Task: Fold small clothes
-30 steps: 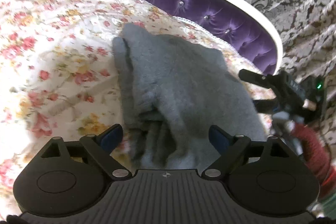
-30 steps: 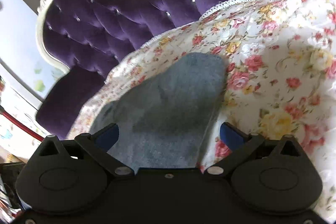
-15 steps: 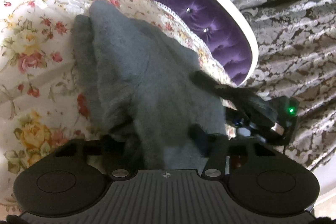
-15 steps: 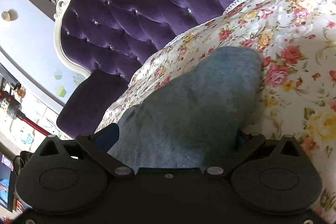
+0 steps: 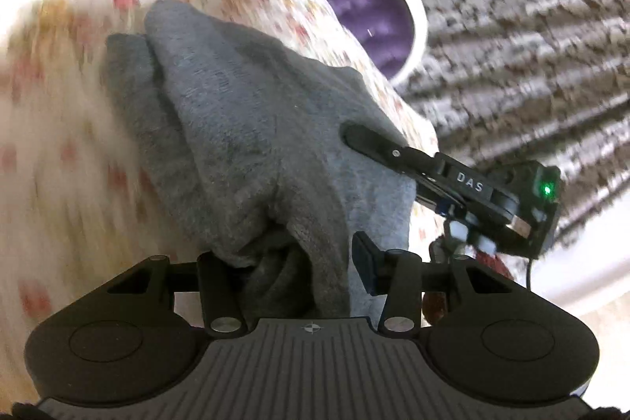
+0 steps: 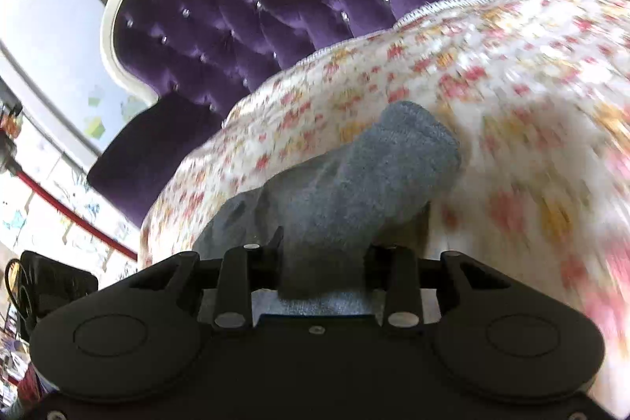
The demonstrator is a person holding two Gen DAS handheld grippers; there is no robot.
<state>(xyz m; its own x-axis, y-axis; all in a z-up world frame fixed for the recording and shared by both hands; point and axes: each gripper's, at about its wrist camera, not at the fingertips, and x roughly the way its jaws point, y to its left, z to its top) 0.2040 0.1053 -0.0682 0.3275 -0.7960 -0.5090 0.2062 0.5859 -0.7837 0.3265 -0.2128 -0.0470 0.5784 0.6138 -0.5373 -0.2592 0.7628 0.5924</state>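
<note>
Garment point(image 5: 252, 128): grey, fleecy, lying on the floral bed cover point(image 5: 67, 152) near the purple headboard point(image 6: 220, 22), with its near edge gathered in both your grippers. A second ago both sets of fingers stood wide apart above the cloth; now they have come in on it. Your left gripper point(image 5: 291, 270) has cloth bunched between its fingers and looks clamped on it, about half closed. Your right gripper point(image 6: 321, 262) is closing at this moment, with a thick wad of the same cloth between its fingers, which already press its sides. From the left view you can see the right gripper point(image 5: 453, 180) biting the cloth's right-hand edge.

Both views are smeared compared with half a second ago, and the garment now rises off the cover at the near end into a ridge, while the far end rests on the bed. To my eye that means the grasp is done and you have started the lift that carries the near edge over for a fold. Watch that the two grips hold matching corners, or the fold may come out skewed.
</note>
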